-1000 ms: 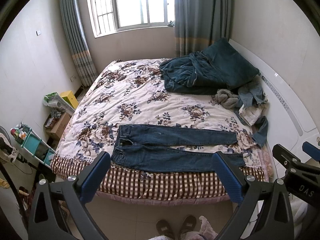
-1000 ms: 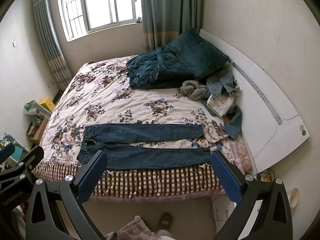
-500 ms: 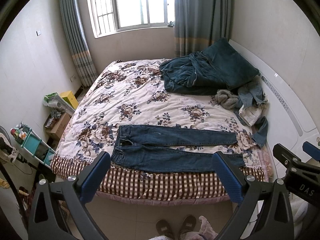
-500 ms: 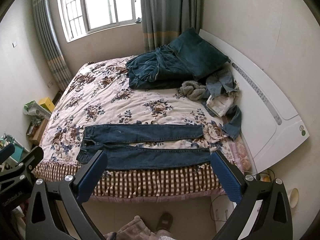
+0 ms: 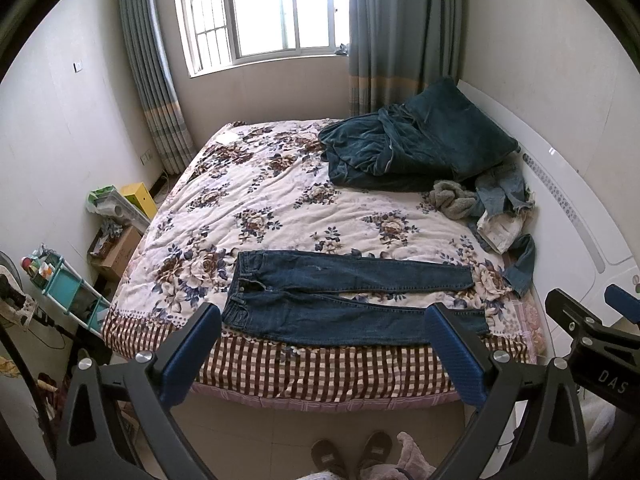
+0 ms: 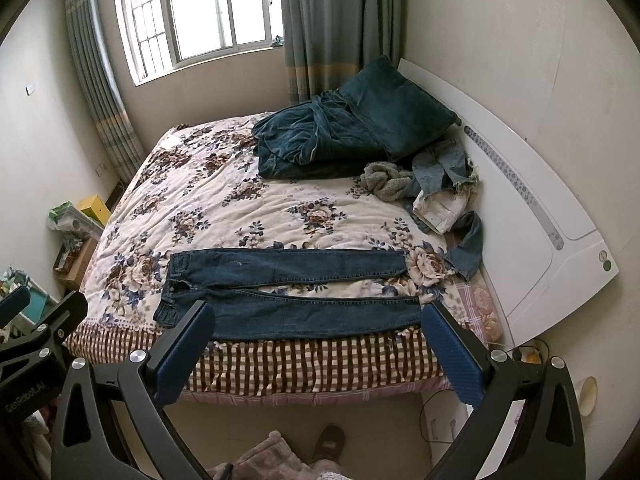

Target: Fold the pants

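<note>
both the left gripper (image 5: pixel 320 320) and right gripper (image 6: pixel 316 320) are held spread, empty, short of the jeans (image 5: pixel 344 300); the near leg, laid along the bed edge (image 5: pixel 320 368), could be dragged off.

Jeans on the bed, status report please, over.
Left claw and right claw open, empty, short of the bed. Jeans flat, unfolded, legs spread along near edge. Clothes pile by headboard, clear of them.

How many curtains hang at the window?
2: one curtain left of the window, the other curtain right of it, behind the teal bedding.
</note>
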A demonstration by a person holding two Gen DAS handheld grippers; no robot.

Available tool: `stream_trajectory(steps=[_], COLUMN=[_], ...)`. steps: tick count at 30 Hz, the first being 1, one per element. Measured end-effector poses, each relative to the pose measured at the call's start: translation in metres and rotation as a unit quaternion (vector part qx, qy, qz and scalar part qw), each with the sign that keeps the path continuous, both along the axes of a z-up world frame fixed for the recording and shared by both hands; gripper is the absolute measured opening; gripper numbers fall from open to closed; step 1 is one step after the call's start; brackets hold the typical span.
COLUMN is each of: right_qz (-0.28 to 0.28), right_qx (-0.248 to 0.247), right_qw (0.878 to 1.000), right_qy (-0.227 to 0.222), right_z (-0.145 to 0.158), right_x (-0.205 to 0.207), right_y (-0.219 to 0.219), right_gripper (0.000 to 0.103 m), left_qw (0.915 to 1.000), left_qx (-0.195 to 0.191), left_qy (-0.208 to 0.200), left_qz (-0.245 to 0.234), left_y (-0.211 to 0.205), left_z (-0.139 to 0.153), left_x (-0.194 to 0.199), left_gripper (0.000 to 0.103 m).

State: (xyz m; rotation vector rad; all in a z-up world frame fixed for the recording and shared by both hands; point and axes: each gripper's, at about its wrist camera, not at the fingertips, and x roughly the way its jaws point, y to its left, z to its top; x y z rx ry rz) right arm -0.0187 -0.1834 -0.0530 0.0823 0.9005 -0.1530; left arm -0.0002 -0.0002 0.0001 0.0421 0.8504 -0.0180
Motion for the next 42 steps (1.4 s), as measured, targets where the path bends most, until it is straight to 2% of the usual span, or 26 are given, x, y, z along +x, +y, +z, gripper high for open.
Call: stream_trajectory(steps=[36,42], right_qz=[0.001,0.001], right_qx=[0.004,0.009], right_qw=[1.000,1.000], right_qy=[-0.003,0.007], right_z=[-0.007,0.000], right_x=[-0.001,0.010], right_y=[-0.007,0.001], right_gripper=[0.103,0.103], left_qw=[1.0000,0.9999], left_qx=[0.000,-0.003], left_qy=[-0.003,0.013], left_qz=[0.000,0.003], left_y=[0.000,-0.001], left_z=[0.000,-0.006], left_x=[0.000,0.007], left_gripper=[0.103,0.103])
